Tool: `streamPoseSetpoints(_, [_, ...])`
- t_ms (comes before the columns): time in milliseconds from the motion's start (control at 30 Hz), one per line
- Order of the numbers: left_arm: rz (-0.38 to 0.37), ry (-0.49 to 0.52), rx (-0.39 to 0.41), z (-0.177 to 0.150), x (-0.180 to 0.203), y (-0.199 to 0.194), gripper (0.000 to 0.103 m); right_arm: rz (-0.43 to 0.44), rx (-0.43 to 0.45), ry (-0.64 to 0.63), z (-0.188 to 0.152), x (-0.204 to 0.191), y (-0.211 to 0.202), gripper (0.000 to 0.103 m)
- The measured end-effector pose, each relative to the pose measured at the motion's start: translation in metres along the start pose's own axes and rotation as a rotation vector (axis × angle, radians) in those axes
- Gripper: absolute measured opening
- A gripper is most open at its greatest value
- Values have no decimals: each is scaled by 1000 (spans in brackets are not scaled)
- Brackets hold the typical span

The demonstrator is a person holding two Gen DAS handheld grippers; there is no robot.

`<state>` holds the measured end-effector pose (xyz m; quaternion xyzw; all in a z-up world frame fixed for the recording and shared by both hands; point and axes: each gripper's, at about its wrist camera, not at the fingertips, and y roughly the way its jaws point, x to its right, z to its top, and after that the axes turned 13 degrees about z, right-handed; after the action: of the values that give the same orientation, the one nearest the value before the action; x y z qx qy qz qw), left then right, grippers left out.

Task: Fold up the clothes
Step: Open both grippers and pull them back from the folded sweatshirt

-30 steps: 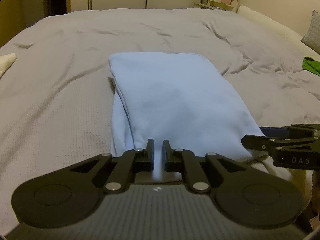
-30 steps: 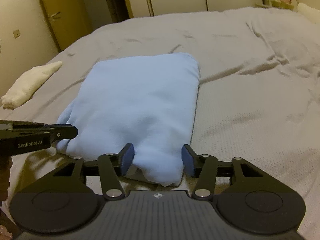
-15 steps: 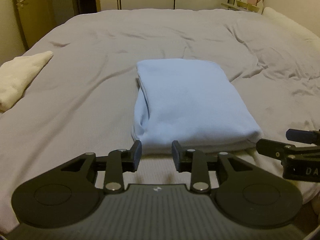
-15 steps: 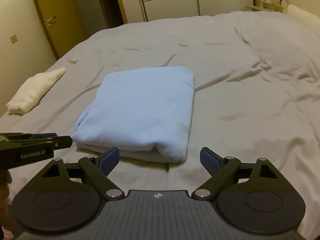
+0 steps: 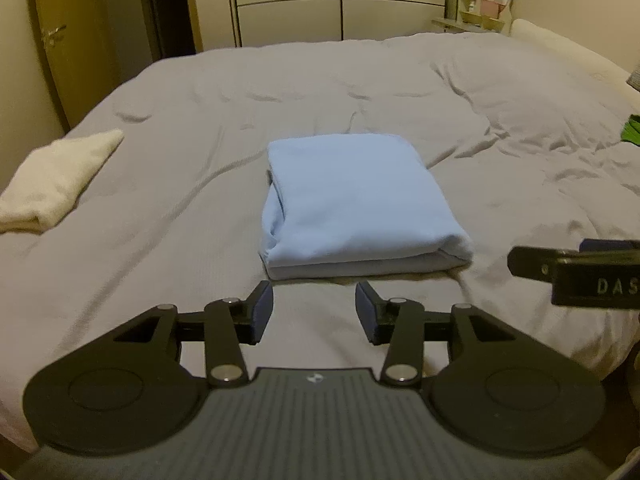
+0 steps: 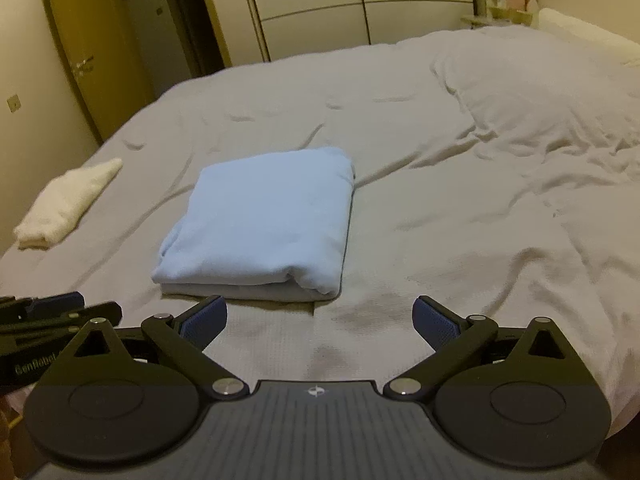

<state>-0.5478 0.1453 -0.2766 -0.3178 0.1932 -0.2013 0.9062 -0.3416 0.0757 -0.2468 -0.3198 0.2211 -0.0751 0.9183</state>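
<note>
A light blue garment [image 5: 352,204] [image 6: 264,220] lies folded into a thick rectangle on the grey bed cover [image 5: 160,220] [image 6: 460,200]. My left gripper [image 5: 315,312] hovers just short of its near edge, open, with nothing between the fingers. Wide open and empty too, my right gripper [image 6: 320,322] hangs in front of the garment's near right corner. Each gripper shows at the edge of the other's view: the right gripper [image 5: 576,270] at far right, the left gripper [image 6: 52,314] at far left.
A folded cream cloth [image 5: 56,178] [image 6: 66,200] lies at the bed's left side. Something green [image 5: 632,130] shows at the right edge. Wardrobe doors [image 5: 340,0] and a wooden door [image 6: 76,52] stand beyond the bed; pillows [image 6: 580,32] lie at far right.
Both grippers let go of the blue garment's near edge, opened and drew back toward me. The garment now rests folded on the bed.
</note>
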Motion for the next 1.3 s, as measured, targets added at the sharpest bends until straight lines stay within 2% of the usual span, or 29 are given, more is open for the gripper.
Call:
streamPoseSetpoints(433, [76, 9, 79, -7, 12, -58, 48, 58, 67, -28, 1, -7, -38, 102])
streamPoseSetpoints(700, [147, -24, 74, -17, 4, -81, 50, 114, 67, -47, -3, -12, -46, 102])
streamPoseSetpoints(1000, [176, -36, 60, -18, -4, -84, 57, 132, 69, -53, -2, -14, -43, 102])
streamPoseSetpoints(1133, [164, -21, 51, -14, -9, -76, 62, 116, 68, -35, 1, -13, -34, 102])
streamPoseSetpoints(1300, [122, -30, 19, -10, -23, -53, 63, 90, 35, -16, 2, -11, -14, 102])
